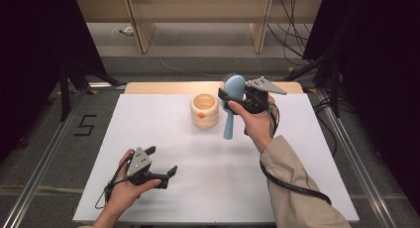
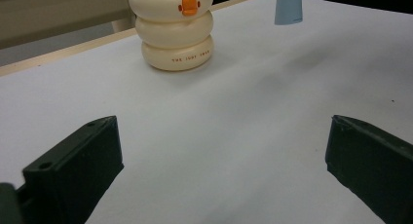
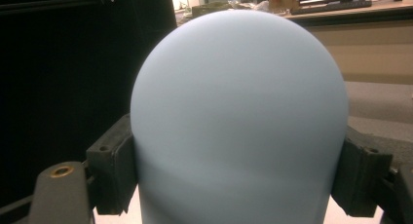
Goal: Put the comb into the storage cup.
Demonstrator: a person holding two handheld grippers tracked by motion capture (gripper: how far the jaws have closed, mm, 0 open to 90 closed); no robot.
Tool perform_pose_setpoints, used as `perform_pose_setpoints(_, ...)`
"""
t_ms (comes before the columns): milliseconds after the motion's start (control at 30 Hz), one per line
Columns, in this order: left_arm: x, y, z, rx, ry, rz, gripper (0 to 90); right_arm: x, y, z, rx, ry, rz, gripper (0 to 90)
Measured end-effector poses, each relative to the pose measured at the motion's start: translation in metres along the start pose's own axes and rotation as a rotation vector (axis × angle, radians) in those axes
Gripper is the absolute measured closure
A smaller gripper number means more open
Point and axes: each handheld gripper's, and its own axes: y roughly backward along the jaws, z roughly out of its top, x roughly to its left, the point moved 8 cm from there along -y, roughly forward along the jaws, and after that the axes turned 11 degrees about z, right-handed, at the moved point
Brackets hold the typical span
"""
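Right gripper: held up over the far right part of the table, its jaws closed on the head of the brush; a person's right hand grips it, the sleeve coming in from the bottom right, the grey plate on top pointing right
Brush: pale blue, hanging upright with the round head up and the handle down; bristles show at the top left edge of the head in the high view; the handle end sits just above the table, to the right of the cup
Brush in right gripper view: the smooth rounded back of the brush sits between the two black jaws, which press on it from left and right
Brush in left gripper view: the lower tip of the handle shows at the top edge, right of the cup and apart from it
Cup: cream, ribbed in three stacked rings, open at the top, with an orange duck bill on its front; it stands upright on the far middle of the table, near the brush but not touching it
Cup in left gripper view: cup stands well ahead of the jaws, small lettering on its bottom ring
Left gripper: low over the near left part of the table, held by the left hand; jaws wide apart, nothing between them
Table: white top, bare around the left gripper
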Motion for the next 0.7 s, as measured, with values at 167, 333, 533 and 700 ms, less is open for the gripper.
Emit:
perform_pose_setpoints(167,-0.0007,0.0002,0.0004,0.000,-0.005,-0.002,0.0,0.0002,-0.0008,0.0001,-0.002,0.001,-0.001,20.6)
perform_pose_setpoints(333,-0.0005,0.0002,0.0008,-0.001,-0.003,-0.001,0.0,-0.0005,-0.0015,0.0015,-0.007,0.004,-0.003,20.6)
perform_pose_setpoints(533,-0.0014,0.0000,0.0007,0.001,-0.003,-0.003,0.0,-0.0001,-0.0022,0.0037,-0.011,0.005,-0.004,20.6)
perform_pose_setpoints(700,-0.0014,0.0000,0.0010,-0.002,-0.003,-0.003,0.0,-0.0005,-0.0022,0.0056,-0.016,0.009,-0.005,20.6)
